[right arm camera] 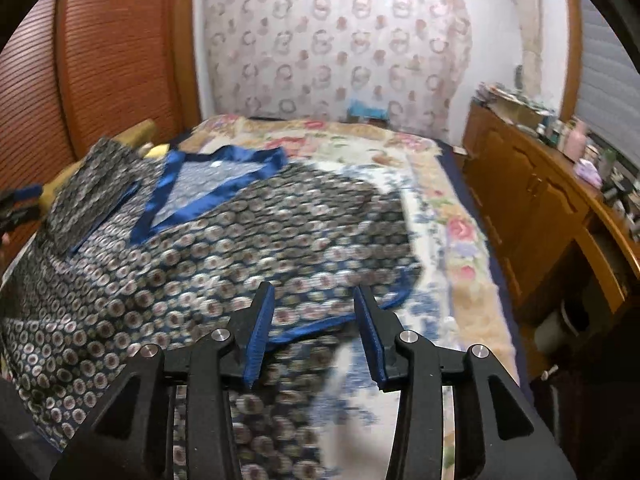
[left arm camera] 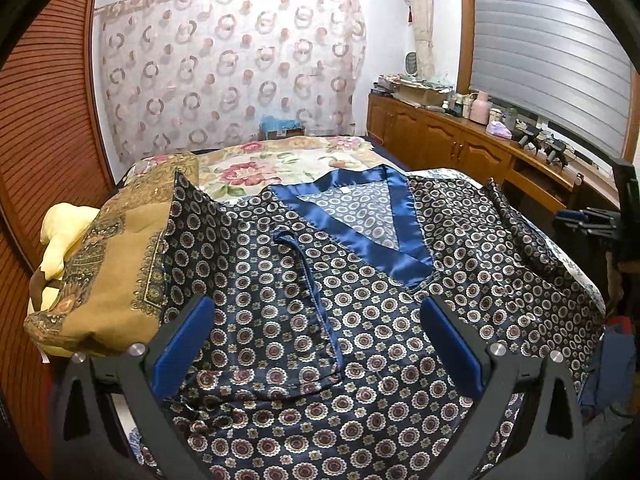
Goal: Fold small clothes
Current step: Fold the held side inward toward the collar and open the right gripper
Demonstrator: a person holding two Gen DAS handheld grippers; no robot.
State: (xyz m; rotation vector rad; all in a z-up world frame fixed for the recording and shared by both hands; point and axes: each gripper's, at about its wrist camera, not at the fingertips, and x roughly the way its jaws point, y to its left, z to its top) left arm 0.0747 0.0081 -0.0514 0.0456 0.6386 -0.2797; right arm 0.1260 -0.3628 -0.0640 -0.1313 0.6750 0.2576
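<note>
A navy satin top (left arm camera: 280, 280) with a ring-and-flower print and a shiny blue V-neck band (left arm camera: 404, 240) lies spread flat on the bed. My left gripper (left arm camera: 316, 302) hovers above its middle, open wide with nothing between the pads. In the right wrist view the same top (right arm camera: 200, 248) is blurred, and one sleeve (right arm camera: 96, 184) lies folded in over the body at the left. My right gripper (right arm camera: 314, 288) stands over the top's blue-edged hem (right arm camera: 320, 322) at its right corner. Its jaws are apart and the pads do not press on the cloth.
A floral bedspread (right arm camera: 452, 216) covers the bed. An ochre patterned cushion (left arm camera: 116, 272) and a yellow pillow (left arm camera: 64, 236) lie at the left edge by the slatted wardrobe (left arm camera: 44, 128). A wooden cabinet (right arm camera: 532, 200) with clutter on top runs along the right.
</note>
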